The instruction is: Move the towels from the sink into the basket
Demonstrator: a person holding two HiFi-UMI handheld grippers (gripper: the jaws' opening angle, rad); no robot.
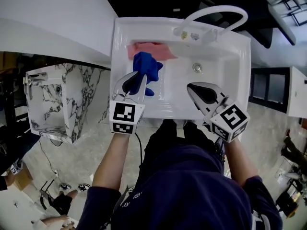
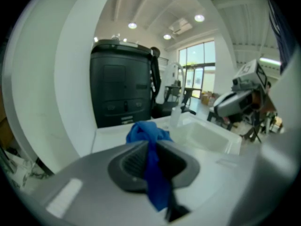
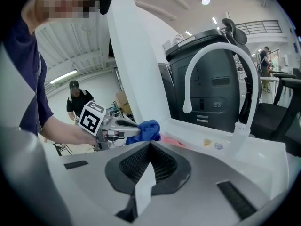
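A blue towel (image 1: 146,68) hangs bunched above the white sink (image 1: 240,56), pinched in my left gripper (image 1: 140,80), which is shut on it. In the left gripper view the blue towel (image 2: 146,133) spills out past the closed jaws and a strip of it trails back between them. A pink towel (image 1: 156,49) lies flat against the sink's back left wall. My right gripper (image 1: 193,87) hovers over the sink's front right part, shut with nothing in it. From the right gripper view, the left gripper (image 3: 134,132) and its blue towel (image 3: 148,130) are at the left.
A white arched faucet (image 1: 216,16) rises at the sink's back rim, with the drain (image 1: 197,67) in the basin floor. A marble-patterned box (image 1: 53,104) stands on the floor to the left. A person in black (image 3: 77,102) stands far behind.
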